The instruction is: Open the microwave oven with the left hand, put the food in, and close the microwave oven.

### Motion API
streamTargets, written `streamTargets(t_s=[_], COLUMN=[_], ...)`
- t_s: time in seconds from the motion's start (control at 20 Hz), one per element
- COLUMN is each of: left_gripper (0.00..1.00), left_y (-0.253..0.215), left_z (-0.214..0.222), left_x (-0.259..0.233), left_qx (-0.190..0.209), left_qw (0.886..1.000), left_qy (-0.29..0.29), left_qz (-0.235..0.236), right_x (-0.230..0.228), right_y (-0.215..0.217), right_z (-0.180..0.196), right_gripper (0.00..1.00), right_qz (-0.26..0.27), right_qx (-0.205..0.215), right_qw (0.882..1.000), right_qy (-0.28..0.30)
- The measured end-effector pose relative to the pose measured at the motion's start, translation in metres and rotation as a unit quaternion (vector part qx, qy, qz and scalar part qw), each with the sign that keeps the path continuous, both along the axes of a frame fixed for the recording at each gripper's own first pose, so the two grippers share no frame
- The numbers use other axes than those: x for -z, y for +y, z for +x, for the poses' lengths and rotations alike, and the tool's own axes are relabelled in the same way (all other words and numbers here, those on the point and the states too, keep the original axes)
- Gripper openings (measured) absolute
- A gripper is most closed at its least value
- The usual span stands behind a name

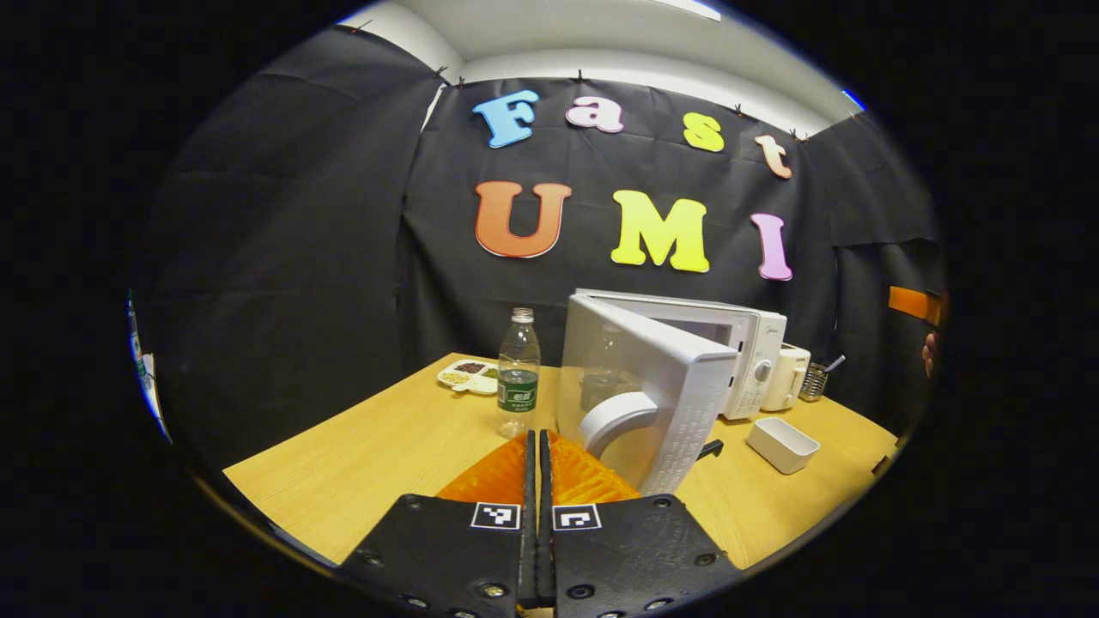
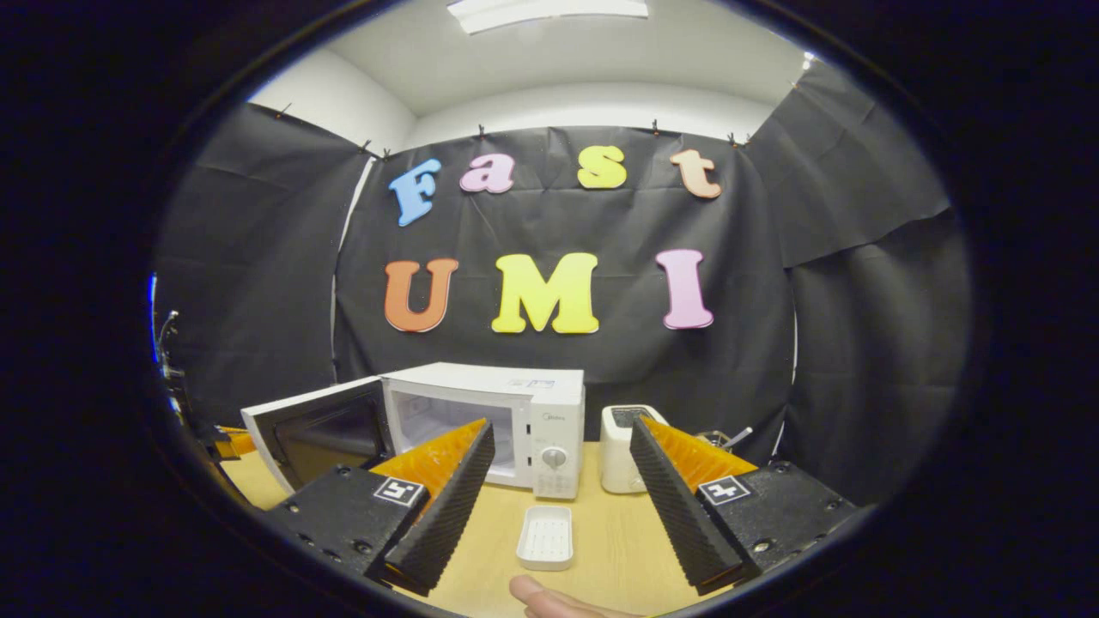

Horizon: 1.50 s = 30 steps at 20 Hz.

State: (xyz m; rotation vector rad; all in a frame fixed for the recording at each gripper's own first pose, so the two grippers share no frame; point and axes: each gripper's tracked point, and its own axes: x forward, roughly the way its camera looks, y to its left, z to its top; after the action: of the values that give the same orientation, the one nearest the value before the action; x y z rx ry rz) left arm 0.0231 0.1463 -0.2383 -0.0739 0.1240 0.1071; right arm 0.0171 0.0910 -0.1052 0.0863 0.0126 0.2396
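Two claws — left [image 1: 537, 463] pressed together by bottle [image 1: 519, 371], right [image 2: 558, 506] spread over dish [image 2: 546, 537].

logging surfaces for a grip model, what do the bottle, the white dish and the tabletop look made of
Bottle: clear thin plastic, glossy, since the wall shows through it; it wears a green label.
Dish: white, smooth, plastic or ceramic, can't tell which.
Tabletop: pale wood or wood-look laminate, matte, with fine grain lines.

One microwave [image 2: 502, 429], one bottle [image 1: 519, 373], one toaster [image 2: 624, 448], one white dish [image 2: 546, 537], one snack tray [image 1: 469, 376].
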Motion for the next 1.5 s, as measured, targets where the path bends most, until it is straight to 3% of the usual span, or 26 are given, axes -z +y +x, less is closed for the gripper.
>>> streamTargets(t_s=[0.05,0.1,0.35,0.4,0.45,0.5,0.8,1.05,1.1,1.15,1.2,1.25,1.3,1.35,1.4,1.45,1.5], left_gripper=[0.00,0.00,0.00,0.00,0.00,0.00,0.00,0.00,0.11,0.00,0.11,0.00,0.00,0.11,0.00,0.11,0.00], left_y=[-0.011,-0.024,-0.087,-0.097,-0.109,-0.121,-0.181,-0.216,-0.220,-0.224,-0.226,-0.229,-0.233,-0.237,-0.239,-0.242,-0.246], left_z=[0.004,0.009,0.035,0.042,0.048,0.054,0.094,0.133,0.141,0.149,0.157,0.165,0.173,0.180,0.189,0.196,0.205], left_x=[-0.001,-0.003,-0.003,-0.002,-0.002,-0.003,-0.003,-0.006,-0.006,-0.006,-0.005,-0.005,-0.002,0.001,0.002,0.002,0.002], left_qx=[0.007,0.017,0.068,0.077,0.086,0.097,0.140,0.158,0.158,0.158,0.158,0.158,0.159,0.161,0.162,0.163,0.165], left_qw=[1.000,1.000,0.998,0.997,0.996,0.995,0.990,0.987,0.987,0.987,0.987,0.987,0.987,0.987,0.987,0.987,0.986], left_qy=[-0.002,-0.003,-0.006,-0.006,-0.007,-0.007,-0.004,-0.006,-0.007,-0.009,-0.009,-0.009,-0.005,-0.002,-0.001,-0.002,-0.001], left_qz=[0.003,0.005,0.002,0.000,-0.004,-0.007,0.002,0.006,0.007,0.007,0.007,0.007,0.006,0.006,0.005,0.006,0.008], right_x=[-0.001,-0.001,0.002,0.002,0.002,0.001,0.002,0.006,0.007,0.007,0.007,0.007,0.007,0.007,0.008,0.008,0.009], right_y=[-0.005,-0.009,-0.030,-0.033,-0.036,-0.039,-0.061,-0.065,-0.066,-0.066,-0.067,-0.069,-0.072,-0.075,-0.078,-0.080,-0.083], right_z=[-0.001,-0.003,0.001,0.002,0.004,0.006,0.017,0.029,0.030,0.032,0.033,0.035,0.037,0.038,0.040,0.041,0.043], right_gripper=[0.92,1.00,1.00,0.92,0.92,1.00,1.00,1.00,1.00,0.92,0.92,1.00,1.00,1.00,1.00,1.00,1.00], right_qz=[0.002,0.004,0.009,0.010,0.012,0.012,0.030,0.038,0.036,0.035,0.034,0.032,0.033,0.034,0.036,0.037,0.038], right_qx=[0.002,0.002,0.014,0.014,0.015,0.017,0.027,0.025,0.024,0.022,0.022,0.022,0.023,0.024,0.025,0.025,0.027], right_qw=[1.000,1.000,1.000,1.000,1.000,1.000,0.999,0.999,0.999,0.999,0.999,0.999,0.999,0.999,0.999,0.999,0.999], right_qy=[-0.001,-0.001,0.001,0.001,0.001,0.000,-0.005,-0.006,-0.006,-0.007,-0.008,-0.009,-0.010,-0.011,-0.012,-0.012,-0.013])
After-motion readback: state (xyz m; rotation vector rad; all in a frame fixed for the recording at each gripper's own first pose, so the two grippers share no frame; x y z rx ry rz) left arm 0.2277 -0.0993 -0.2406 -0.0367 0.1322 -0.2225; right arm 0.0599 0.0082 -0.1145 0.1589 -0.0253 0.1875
